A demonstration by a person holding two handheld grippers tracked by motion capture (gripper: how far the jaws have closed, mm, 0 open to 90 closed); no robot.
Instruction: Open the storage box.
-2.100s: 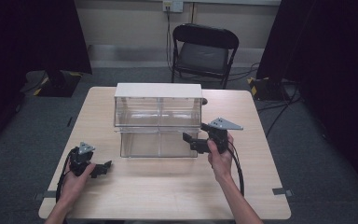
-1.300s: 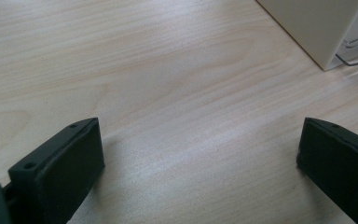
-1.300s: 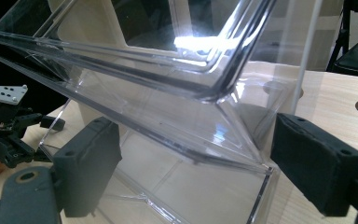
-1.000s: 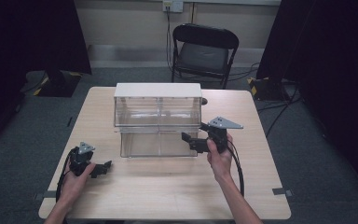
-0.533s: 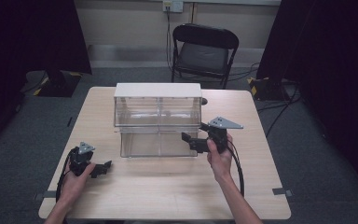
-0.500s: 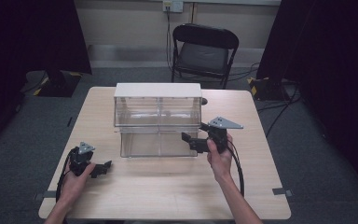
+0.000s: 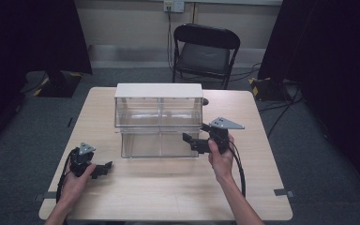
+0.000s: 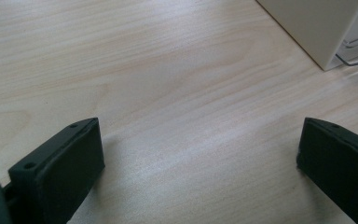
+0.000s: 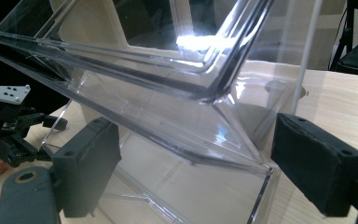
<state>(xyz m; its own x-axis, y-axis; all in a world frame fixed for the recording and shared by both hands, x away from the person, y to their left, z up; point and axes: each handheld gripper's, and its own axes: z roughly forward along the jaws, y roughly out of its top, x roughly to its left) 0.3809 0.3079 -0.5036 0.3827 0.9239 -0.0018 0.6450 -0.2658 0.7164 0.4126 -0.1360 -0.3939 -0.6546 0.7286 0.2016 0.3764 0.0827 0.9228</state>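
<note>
A clear plastic drawer cabinet [image 7: 158, 110] with a white top stands mid-table. Its lower clear drawer [image 7: 159, 143] is pulled out toward me. My right gripper [image 7: 193, 140] is open at that drawer's front right corner. In the right gripper view its jaws [image 9: 196, 172] stand wide apart, with the drawer's corner [image 9: 242, 163] ahead between them; I cannot tell whether they touch it. My left gripper [image 7: 104, 168] rests open on the table to the front left, well clear of the cabinet. In its own view the left gripper [image 8: 200, 168] holds nothing over bare wood.
The light wooden table [image 7: 168, 187] has free room along its front edge and both sides. A black folding chair [image 7: 205, 47] stands beyond the far edge. The cabinet's white corner [image 8: 317, 23] shows at the top right of the left gripper view.
</note>
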